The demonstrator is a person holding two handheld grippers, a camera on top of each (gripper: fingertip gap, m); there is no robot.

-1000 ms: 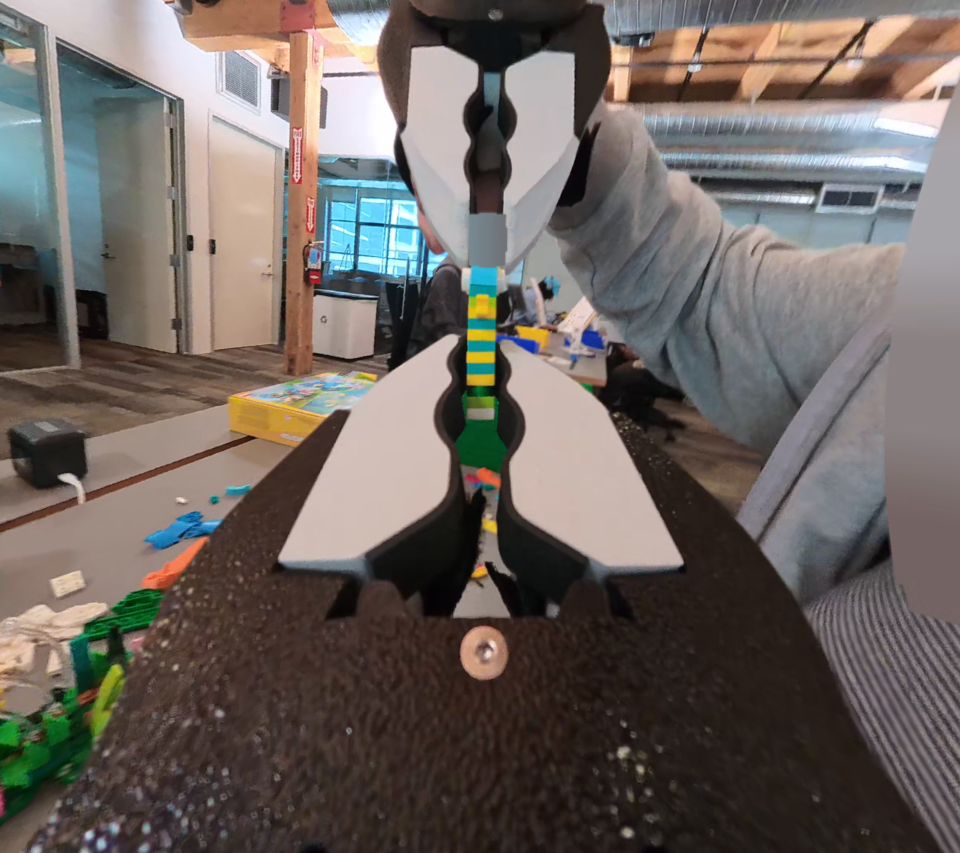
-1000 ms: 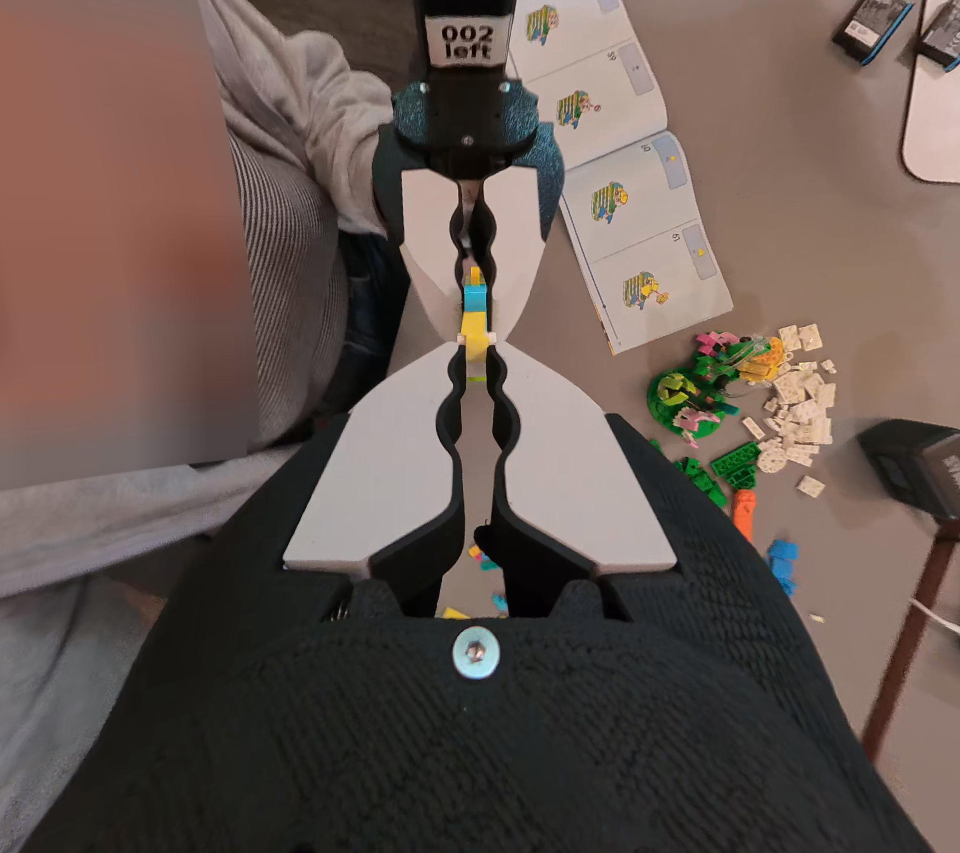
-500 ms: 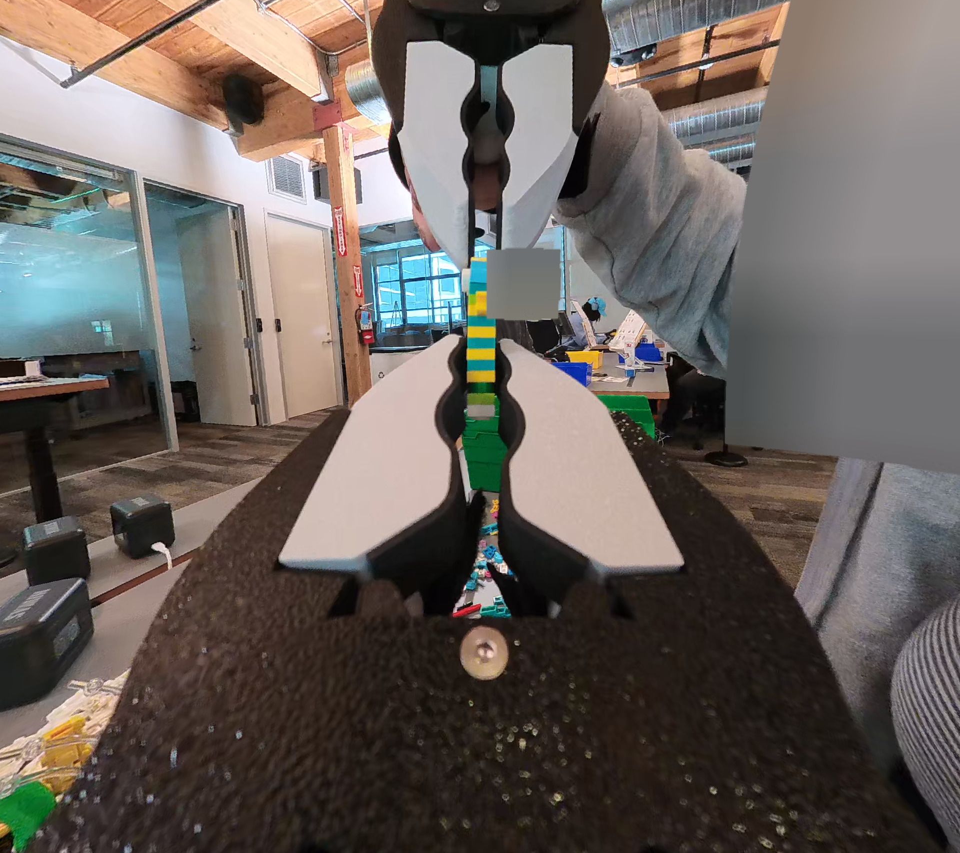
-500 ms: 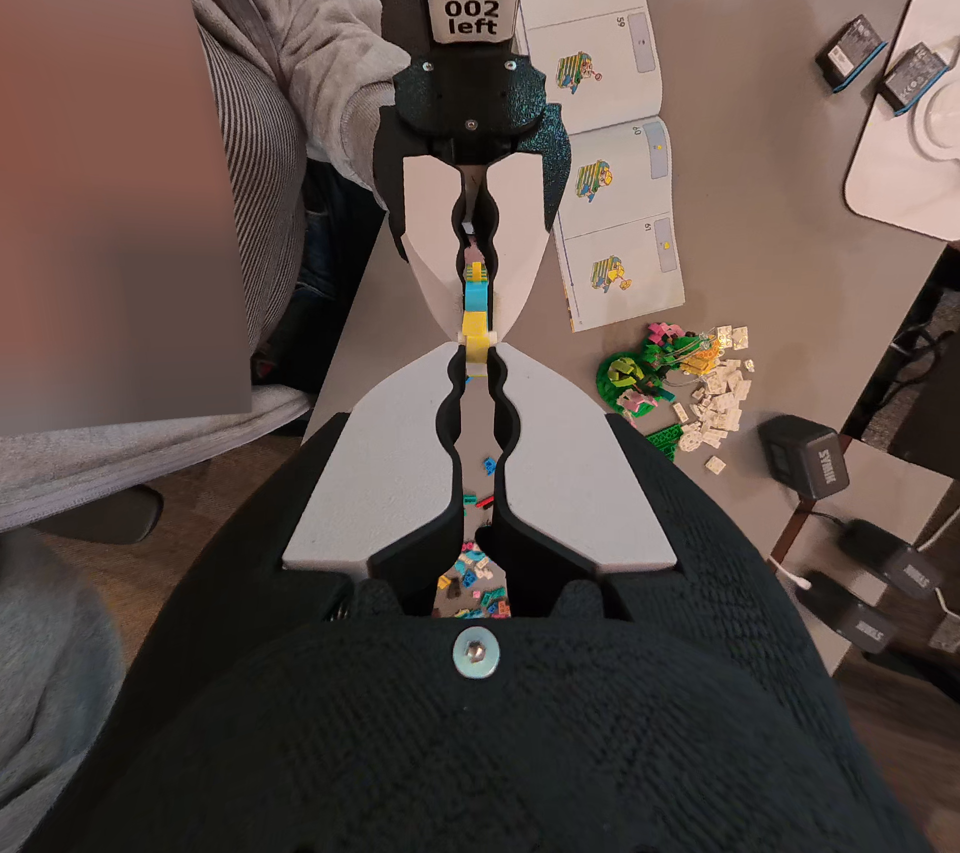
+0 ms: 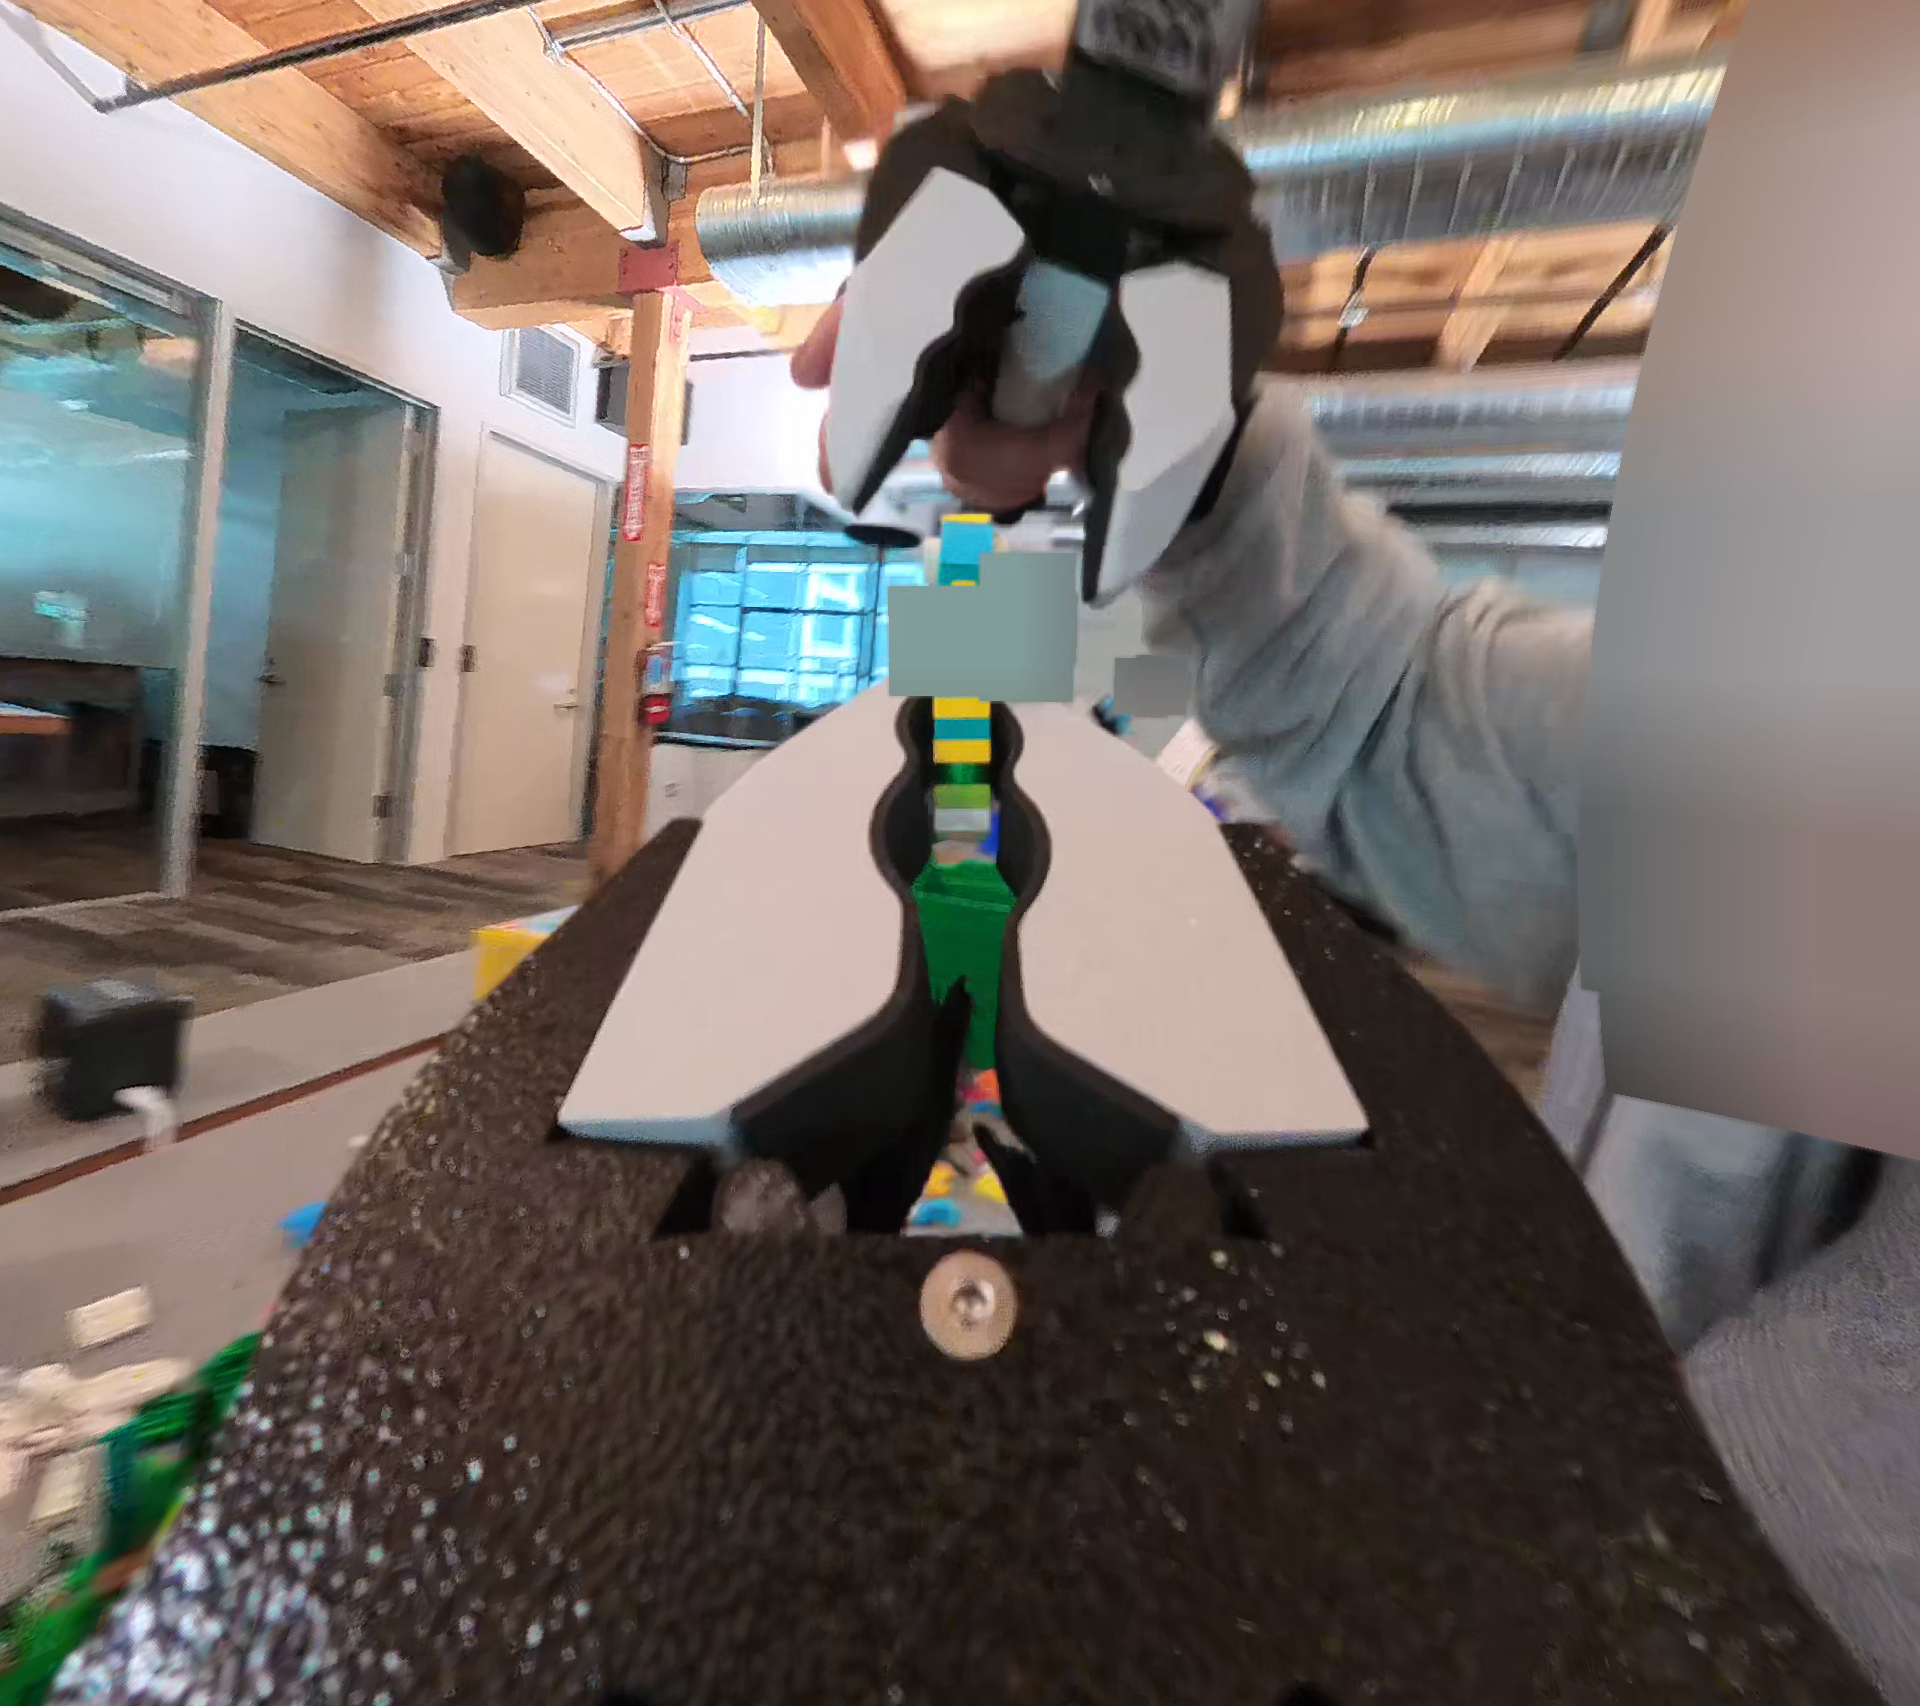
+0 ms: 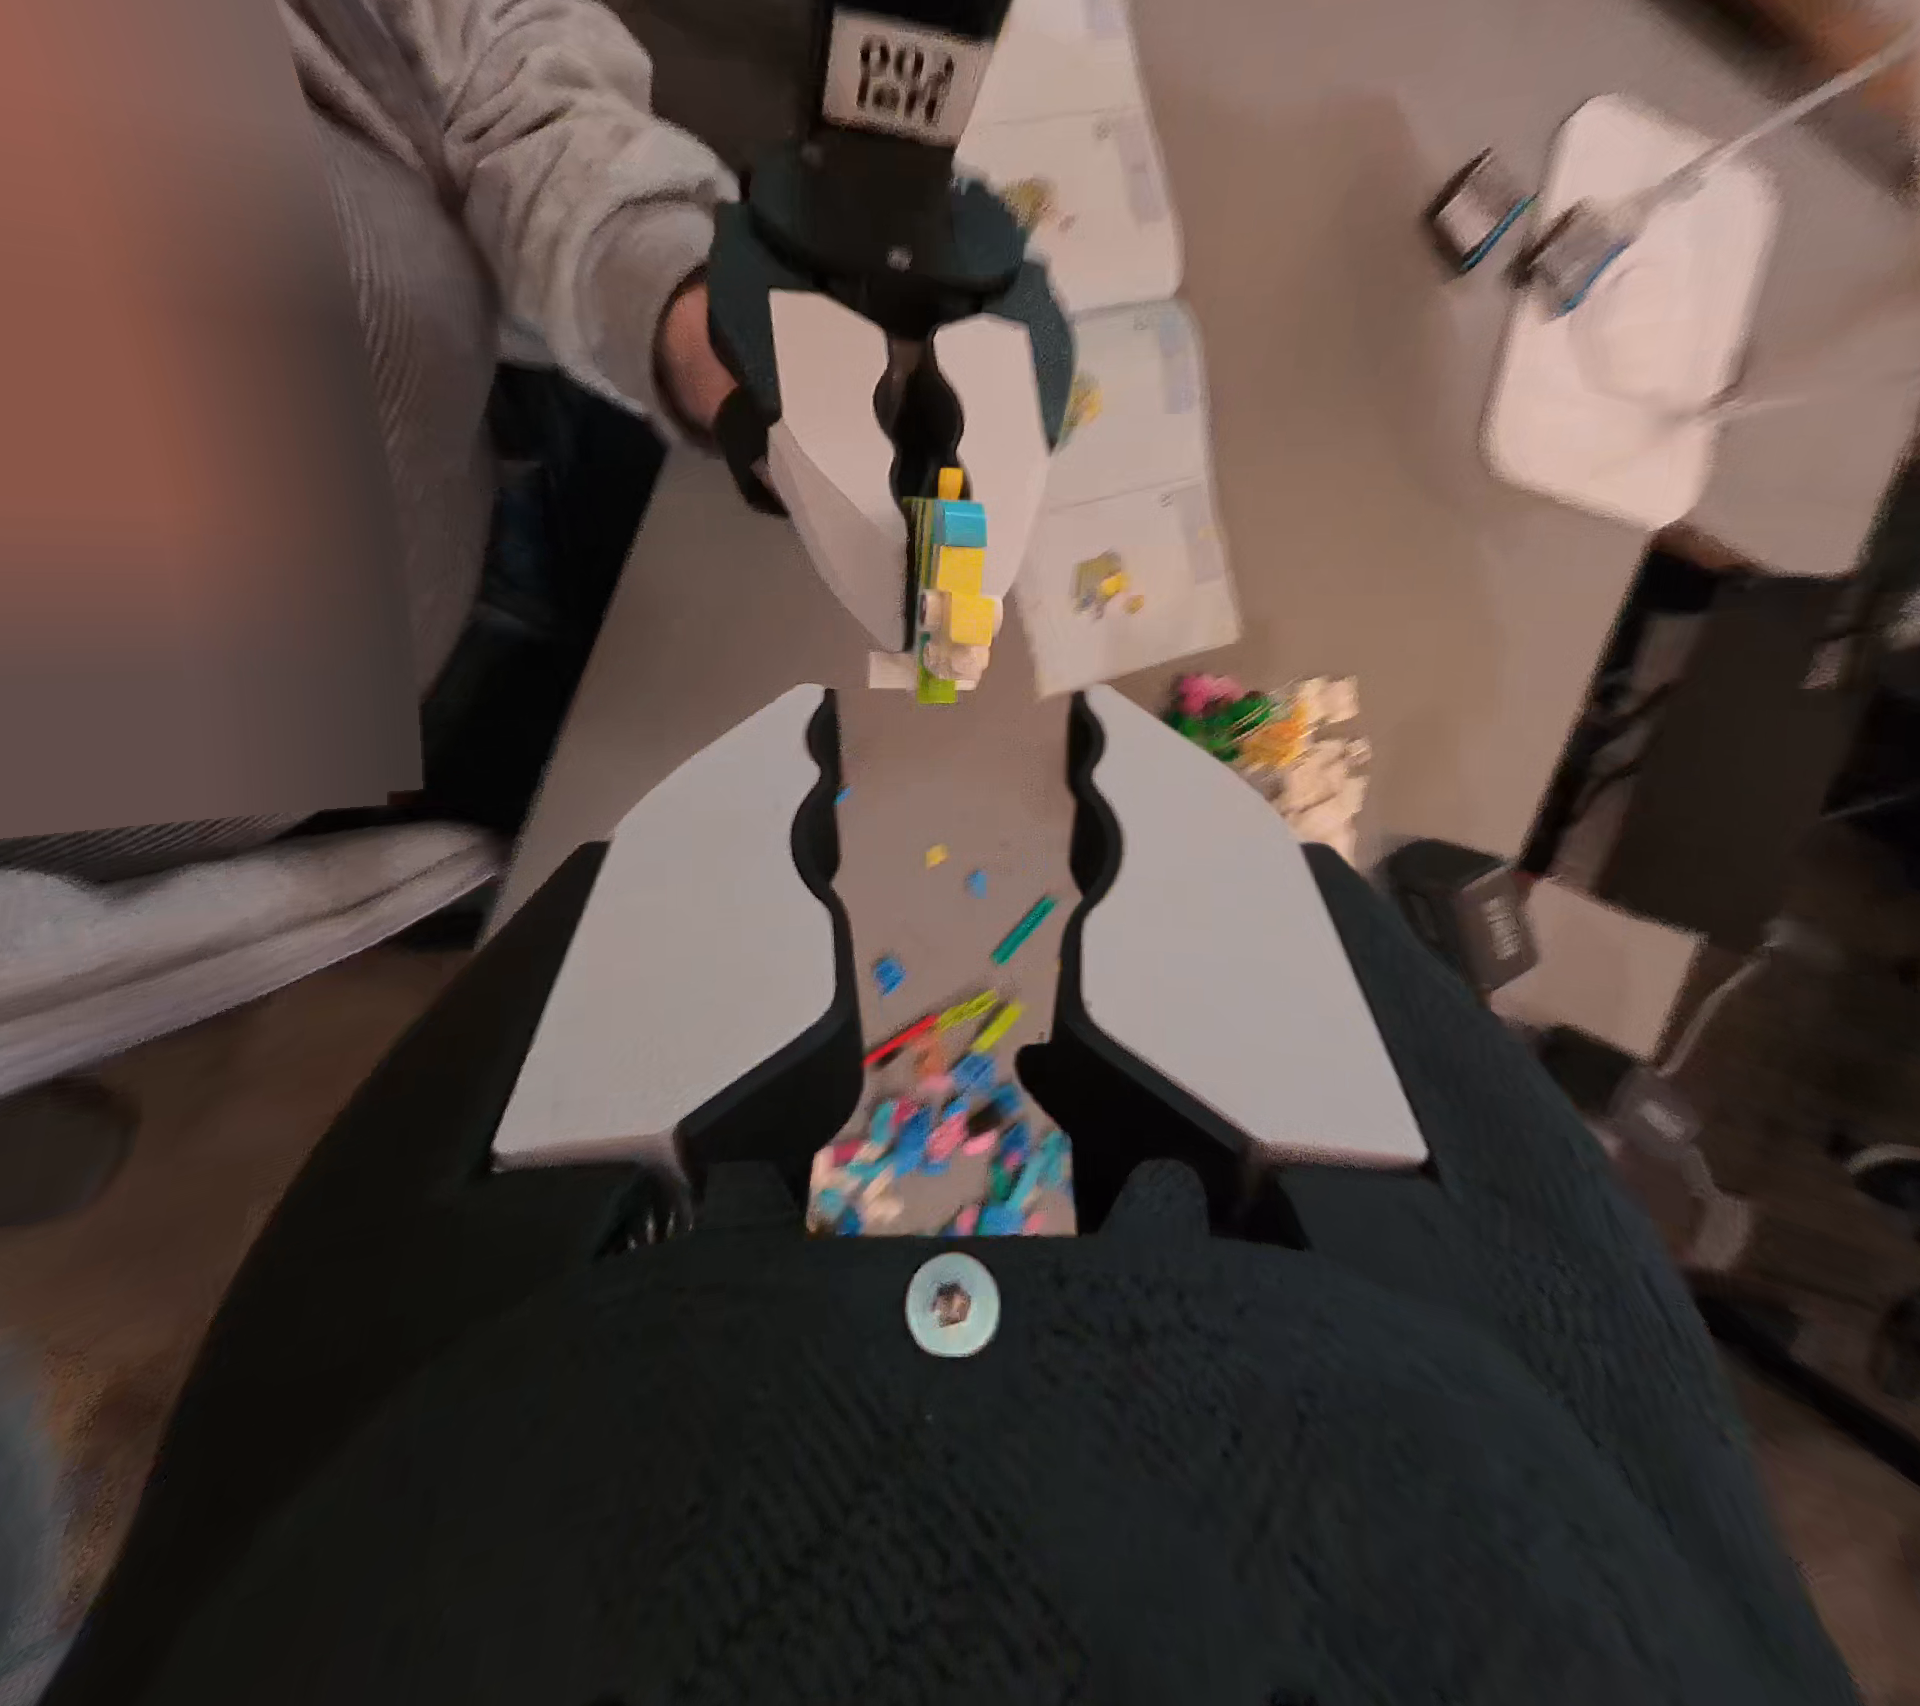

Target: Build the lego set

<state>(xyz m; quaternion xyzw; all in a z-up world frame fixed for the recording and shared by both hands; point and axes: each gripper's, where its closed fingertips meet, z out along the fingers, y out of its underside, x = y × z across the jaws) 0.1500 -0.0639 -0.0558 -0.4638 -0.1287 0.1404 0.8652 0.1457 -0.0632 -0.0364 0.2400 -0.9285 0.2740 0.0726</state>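
Observation:
A slim lego build [image 5: 961, 918], with a green base and yellow and teal stripes above, stands upright between my left gripper's [image 5: 961, 721] jaws, which are shut on it. It also shows in the right wrist view [image 6: 961, 576], held by the left gripper [image 6: 940, 617] over the table. My right gripper [image 6: 951, 711] is open and empty, its tips just short of the build's end. In the left wrist view the right gripper [image 5: 982, 544] hangs open just above the build's teal top, apart from it. Both views are motion-blurred.
An open instruction booklet [image 6: 1122, 430] lies on the grey table behind the build. Loose coloured bricks [image 6: 935, 1137] lie below my right gripper, and a green and white pile [image 6: 1278, 731] to its right. A white pad [image 6: 1621, 368] and a black charger [image 6: 1486, 918] sit at the right. Only a small space, under 4 cm, lies between the two pairs of fingers.
My right gripper has opened, let go of the build's top end and pulled back a little. The left gripper still holds the build. Both cameras have swung.

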